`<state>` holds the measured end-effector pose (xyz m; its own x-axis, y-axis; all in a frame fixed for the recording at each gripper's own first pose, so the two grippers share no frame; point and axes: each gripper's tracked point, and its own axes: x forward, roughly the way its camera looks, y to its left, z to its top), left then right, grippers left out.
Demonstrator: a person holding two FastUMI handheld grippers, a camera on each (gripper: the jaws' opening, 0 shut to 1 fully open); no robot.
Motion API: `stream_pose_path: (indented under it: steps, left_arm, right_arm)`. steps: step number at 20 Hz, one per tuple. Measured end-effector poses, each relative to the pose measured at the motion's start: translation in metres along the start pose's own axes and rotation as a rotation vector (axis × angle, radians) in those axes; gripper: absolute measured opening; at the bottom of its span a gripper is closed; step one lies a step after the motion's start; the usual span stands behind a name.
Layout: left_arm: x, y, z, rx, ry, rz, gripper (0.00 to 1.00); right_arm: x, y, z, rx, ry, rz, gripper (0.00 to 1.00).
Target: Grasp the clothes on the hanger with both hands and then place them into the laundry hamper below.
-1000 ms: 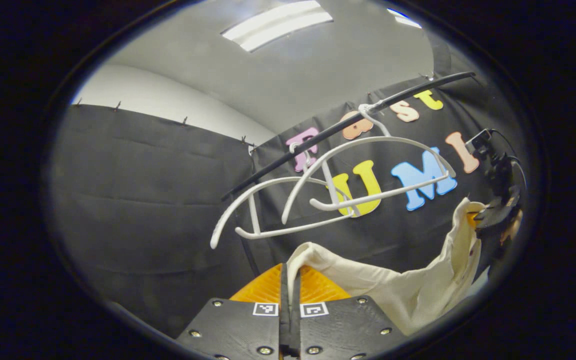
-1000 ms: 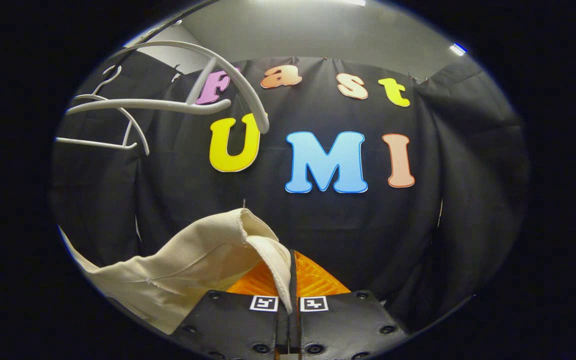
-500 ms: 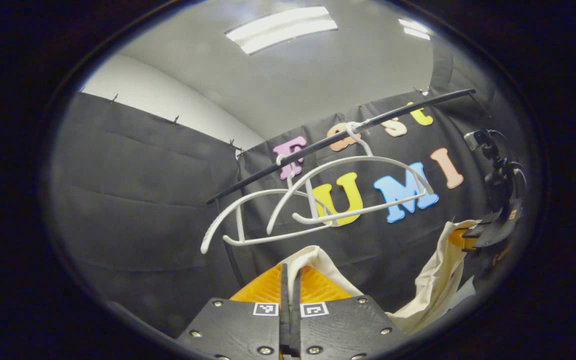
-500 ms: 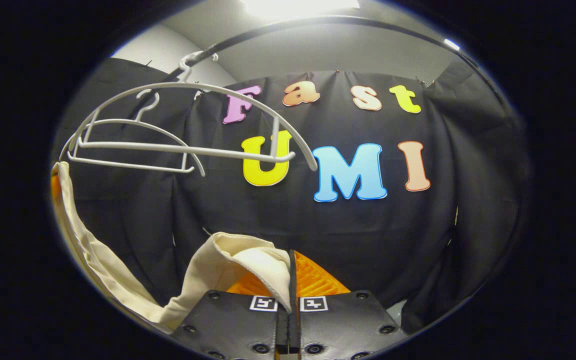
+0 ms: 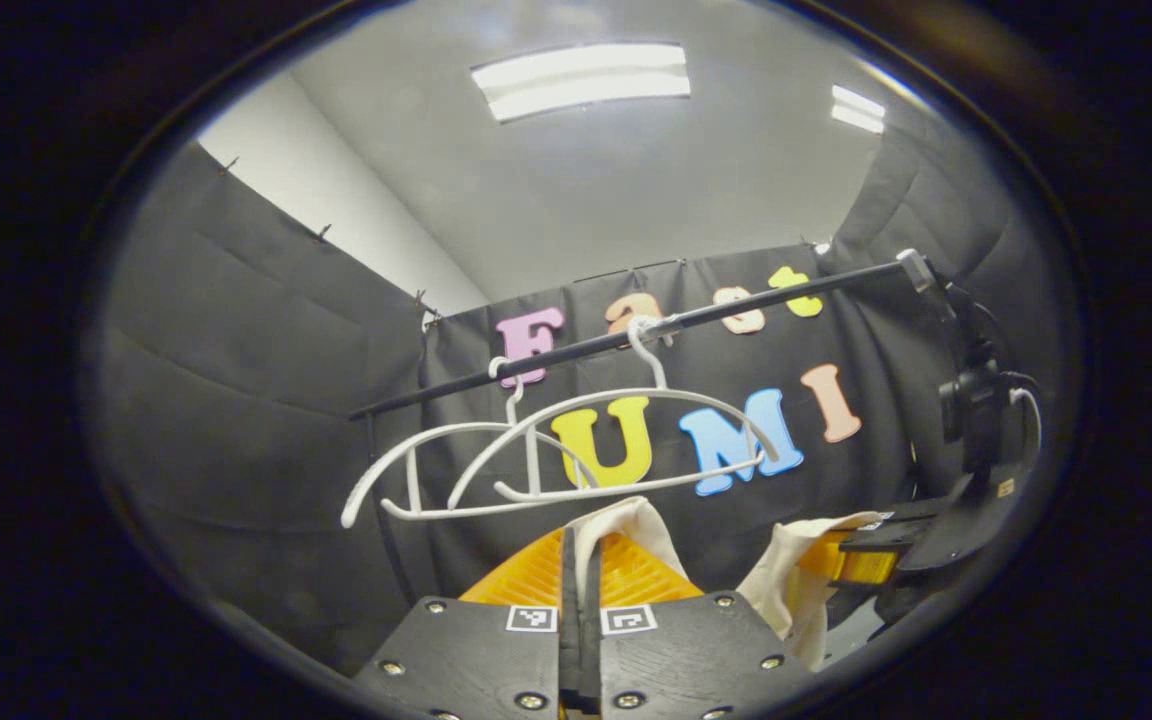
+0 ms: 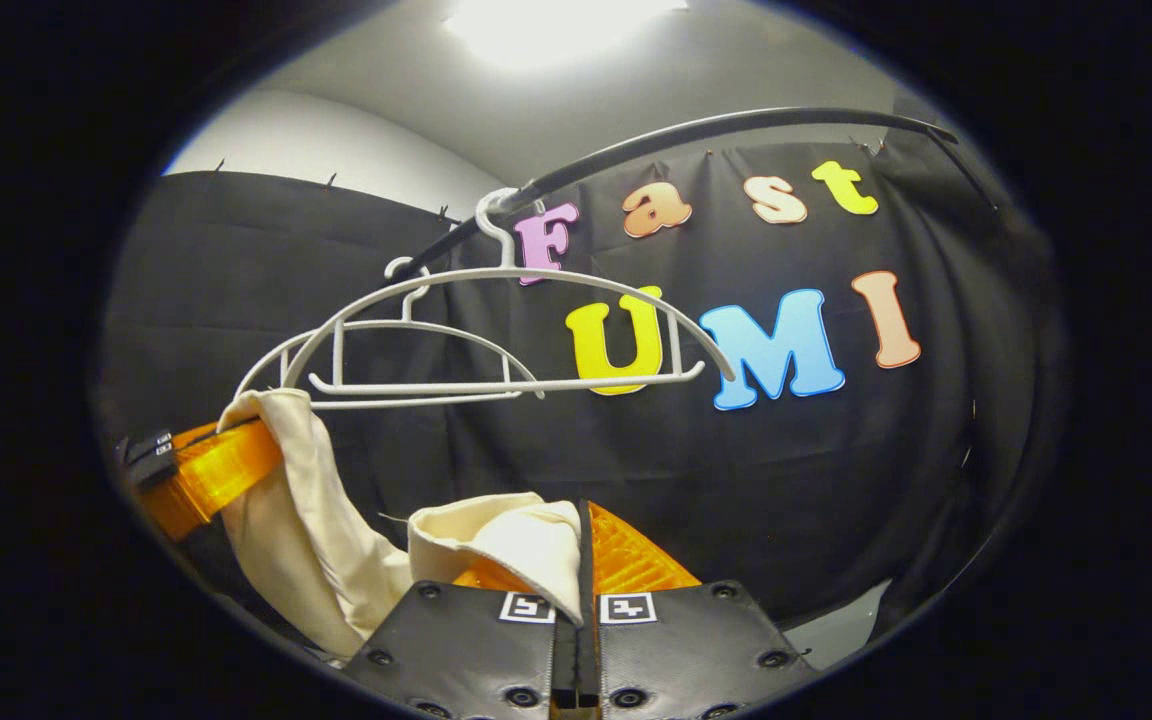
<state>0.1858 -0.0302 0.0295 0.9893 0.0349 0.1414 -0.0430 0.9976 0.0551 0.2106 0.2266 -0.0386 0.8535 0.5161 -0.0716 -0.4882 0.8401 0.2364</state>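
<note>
**Shirt pulled clear of hangers, both claws lowered**

Both claws have been dropped and drawn back over the last second: the rail (image 5: 636, 335) and the two white hangers (image 5: 556, 470) now sit higher and farther off in the left gripper view, and both hangers are bare.

- Left claw (image 5: 579, 575): fingers closed tight, a fold of the cream shirt (image 5: 626, 525) pinched between them.
- Right claw (image 6: 581, 575): closed likewise on another fold of the shirt (image 6: 506, 540).
- Spacing between the claws has been reduced; the cloth (image 6: 306, 520) that was stretched between them now hangs slack in a loop. The left claw is seen close by at the left edge of the right gripper view.

Judgement: removal from the hanger is done. What is left is lowering and release. The hamper is not seen from here, so alignment over it cannot be confirmed.
</note>
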Motion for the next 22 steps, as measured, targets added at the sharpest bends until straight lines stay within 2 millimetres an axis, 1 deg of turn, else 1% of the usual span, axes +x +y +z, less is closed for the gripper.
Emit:
stream_pose_path:
  steps: [1,3,4,5,7,9,10,13,14,15,16,18,19,21,22]
  left_arm:
    - [0.0,-0.002,0.002,-0.01,-0.001,-0.006,0.02]
    - [0.003,-0.005,0.007,-0.034,-0.013,-0.01,0.02]
    - [0.003,-0.005,0.008,-0.037,-0.021,-0.008,0.01]
    - [0.002,-0.004,0.008,-0.037,-0.026,-0.008,0.02]
    - [0.004,-0.004,-0.007,-0.044,-0.007,-0.012,0.02]
    - [0.007,-0.004,-0.037,-0.061,0.04,-0.011,0.02]
    - [0.006,-0.004,-0.056,-0.062,0.073,-0.009,0.02]
    - [0.003,-0.013,-0.115,-0.056,0.188,-0.02,0.02]
    - [0.004,-0.014,-0.135,-0.053,0.221,-0.026,0.01]
    - [0.0,-0.017,-0.152,-0.049,0.254,-0.036,0.01]
    - [-0.009,-0.023,-0.17,-0.045,0.287,-0.046,0.02]
    - [-0.023,-0.028,-0.198,-0.038,0.342,-0.057,0.01]
    - [-0.029,-0.029,-0.21,-0.033,0.364,-0.061,0.01]
    - [-0.041,-0.038,-0.232,-0.026,0.402,-0.076,0.01]
    - [-0.047,-0.042,-0.243,-0.024,0.421,-0.086,0.02]
  right_arm:
    - [-0.003,0.003,0.002,0.016,0.001,0.01,0.04]
    - [-0.004,0.008,0.008,0.046,0.001,0.025,0.03]
    - [-0.004,0.011,0.012,0.046,-0.007,0.033,0.03]
    - [-0.004,0.012,0.014,0.036,-0.013,0.039,0.03]
    - [-0.008,0.014,-0.001,0.029,0.002,0.044,0.03]
    - [-0.012,0.012,-0.03,0.034,0.043,0.041,0.04]
    - [-0.015,0.009,-0.046,0.032,0.071,0.037,0.04]
    - [-0.018,-0.004,-0.105,0.033,0.167,0.014,0.04]
    - [-0.021,-0.011,-0.126,0.037,0.204,-0.003,0.04]
    - [-0.025,-0.019,-0.146,0.042,0.242,-0.019,0.04]
    - [-0.03,-0.025,-0.168,0.044,0.276,-0.04,0.04]
    - [-0.045,-0.036,-0.203,0.04,0.34,-0.077,0.04]
    - [-0.051,-0.041,-0.217,0.04,0.367,-0.094,0.04]
    - [-0.059,-0.054,-0.24,0.027,0.407,-0.129,0.04]
    - [-0.063,-0.059,-0.251,0.018,0.425,-0.144,0.04]
